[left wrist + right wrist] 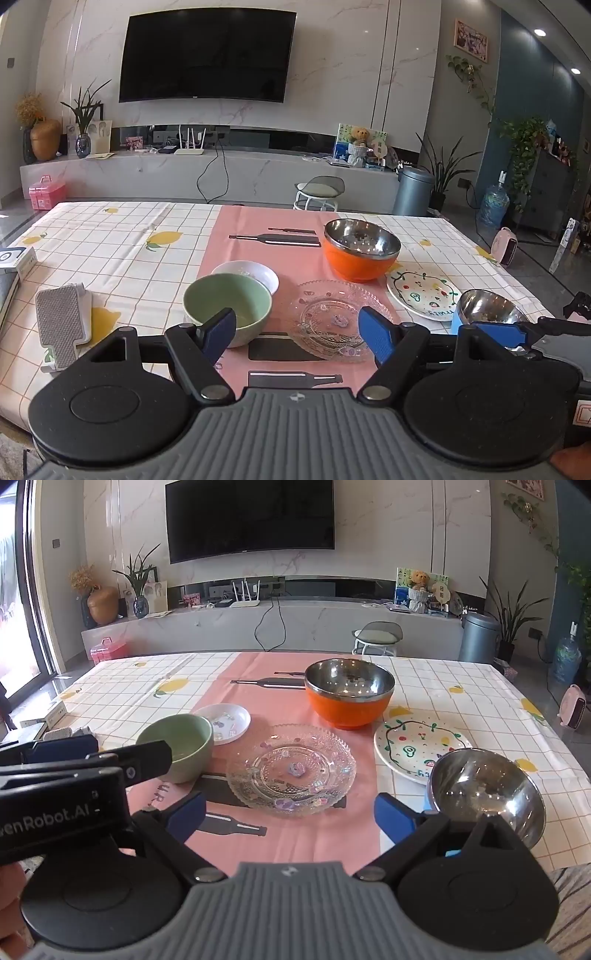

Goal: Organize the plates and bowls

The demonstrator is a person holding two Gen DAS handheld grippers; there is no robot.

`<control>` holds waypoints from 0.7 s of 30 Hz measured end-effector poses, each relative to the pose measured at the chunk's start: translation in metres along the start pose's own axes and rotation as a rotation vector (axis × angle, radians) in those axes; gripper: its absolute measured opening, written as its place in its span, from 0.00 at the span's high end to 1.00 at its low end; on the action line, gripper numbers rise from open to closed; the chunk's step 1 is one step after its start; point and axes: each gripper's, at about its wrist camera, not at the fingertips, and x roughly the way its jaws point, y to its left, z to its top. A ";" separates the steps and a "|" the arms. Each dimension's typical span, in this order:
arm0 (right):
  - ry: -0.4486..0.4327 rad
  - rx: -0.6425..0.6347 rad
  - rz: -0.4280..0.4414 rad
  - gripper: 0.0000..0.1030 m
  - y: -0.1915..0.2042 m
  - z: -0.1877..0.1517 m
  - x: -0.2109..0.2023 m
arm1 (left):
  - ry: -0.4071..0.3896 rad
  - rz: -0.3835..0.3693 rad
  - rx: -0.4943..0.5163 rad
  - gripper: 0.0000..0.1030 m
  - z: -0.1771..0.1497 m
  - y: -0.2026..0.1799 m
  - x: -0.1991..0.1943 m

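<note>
On the table stand a green bowl, a small white dish behind it, a clear glass plate, a large orange steel-lined bowl, a white patterned plate and a small blue steel-lined bowl. My left gripper is open and empty, between the green bowl and the glass plate. My right gripper is open and empty, just before the glass plate, the blue bowl by its right finger.
A grey grater-like pad and boxes lie at the table's left edge. The table has a pink runner over a lemon-print cloth. A stool, a bin and a TV console stand beyond the far edge.
</note>
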 end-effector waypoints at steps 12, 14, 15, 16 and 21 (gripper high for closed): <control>0.009 -0.008 -0.009 0.07 0.005 0.002 -0.005 | 0.049 -0.013 -0.042 0.17 0.002 0.015 0.007; 0.027 0.016 0.011 0.08 0.000 0.000 0.000 | 0.043 -0.010 -0.029 0.17 0.000 0.008 0.002; 0.030 0.019 0.012 0.08 0.000 -0.001 0.000 | 0.045 -0.007 -0.027 0.17 -0.001 0.007 0.004; 0.031 0.017 0.008 0.08 0.001 -0.001 0.001 | 0.047 -0.003 -0.025 0.17 0.000 0.005 0.005; 0.031 0.015 0.005 0.08 0.001 -0.001 0.001 | 0.053 -0.010 -0.036 0.17 -0.001 0.005 0.006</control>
